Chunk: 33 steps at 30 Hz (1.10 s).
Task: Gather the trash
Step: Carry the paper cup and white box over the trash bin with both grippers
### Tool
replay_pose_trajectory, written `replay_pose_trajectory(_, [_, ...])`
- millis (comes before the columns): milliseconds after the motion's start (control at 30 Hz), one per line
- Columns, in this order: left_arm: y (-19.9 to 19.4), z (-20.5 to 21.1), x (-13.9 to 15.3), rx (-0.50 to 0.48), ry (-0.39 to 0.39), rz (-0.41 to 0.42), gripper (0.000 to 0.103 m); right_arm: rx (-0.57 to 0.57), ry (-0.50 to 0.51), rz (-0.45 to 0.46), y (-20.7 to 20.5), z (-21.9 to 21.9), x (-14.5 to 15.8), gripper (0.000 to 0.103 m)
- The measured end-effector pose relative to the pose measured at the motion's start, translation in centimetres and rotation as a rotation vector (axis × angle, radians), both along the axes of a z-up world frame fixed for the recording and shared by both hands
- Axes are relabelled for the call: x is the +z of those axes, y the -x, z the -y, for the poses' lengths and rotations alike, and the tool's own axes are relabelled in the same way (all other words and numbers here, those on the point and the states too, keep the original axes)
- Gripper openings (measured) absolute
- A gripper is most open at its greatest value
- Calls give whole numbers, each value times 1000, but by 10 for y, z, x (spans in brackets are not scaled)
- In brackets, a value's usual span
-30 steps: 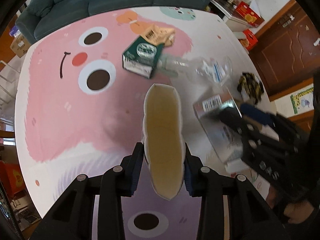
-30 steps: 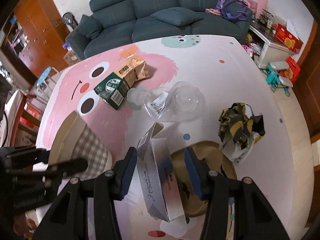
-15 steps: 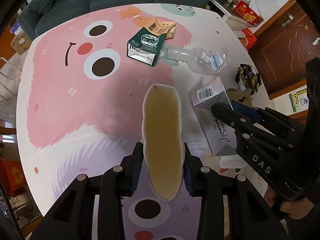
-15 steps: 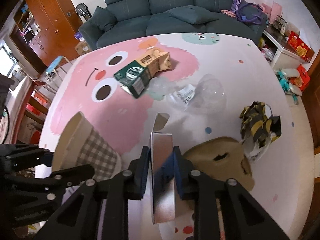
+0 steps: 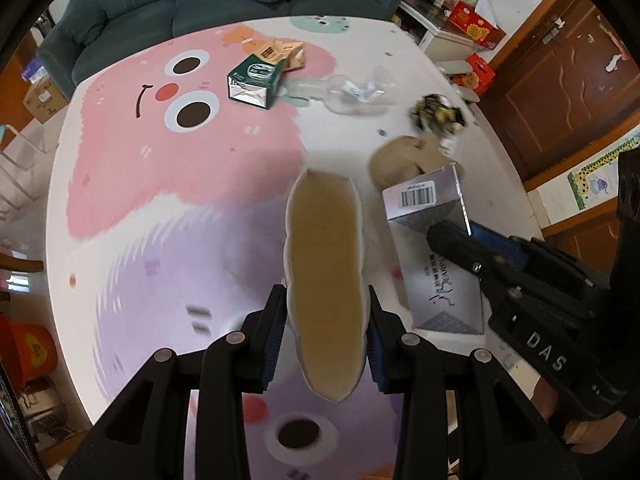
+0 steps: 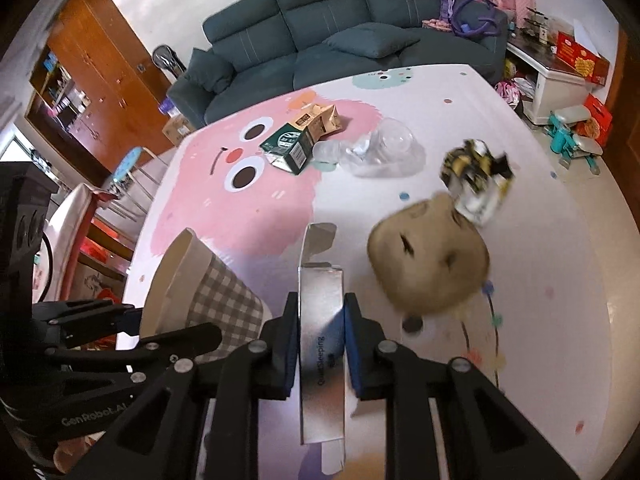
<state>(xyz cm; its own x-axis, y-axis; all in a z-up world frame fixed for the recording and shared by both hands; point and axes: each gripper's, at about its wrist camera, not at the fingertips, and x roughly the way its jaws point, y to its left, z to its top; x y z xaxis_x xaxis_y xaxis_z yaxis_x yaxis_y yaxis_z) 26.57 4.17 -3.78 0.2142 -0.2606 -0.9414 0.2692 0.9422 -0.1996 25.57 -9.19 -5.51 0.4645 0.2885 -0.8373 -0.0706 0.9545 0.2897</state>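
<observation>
Right wrist view: your desk (image 6: 560, 320) carries scattered trash; your left gripper (image 5: 326, 332) has its jaws clamped on the checked paper bag (image 6: 224, 300), your right gripper (image 6: 320, 344) has just closed onto the silver box (image 6: 322, 320).

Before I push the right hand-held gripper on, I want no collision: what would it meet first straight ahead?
Probably bare mat. The right hand-held gripper, shut on the silver box, points between the checked paper bag and brown bag. Depth is unclear.
</observation>
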Motion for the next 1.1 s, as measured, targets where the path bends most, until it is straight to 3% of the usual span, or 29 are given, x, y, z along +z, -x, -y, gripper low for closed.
replay_pose_trajectory(233, [98,25,24,93,17,61,35,43,-53,53,84,27,17,20])
replay_pose_trajectory(533, [221,57,28,159,10,75,35,126,-102,41,194,68,20,20])
replay_pose_trajectory(867, [303,61,9,150,-21,8,35,131,-153,-77,272,81,-18,20])
replay_pose_trajectory(1100, [323,63,-41,139,-29,-56,35,47,-191,-182,297,85,-73,20])
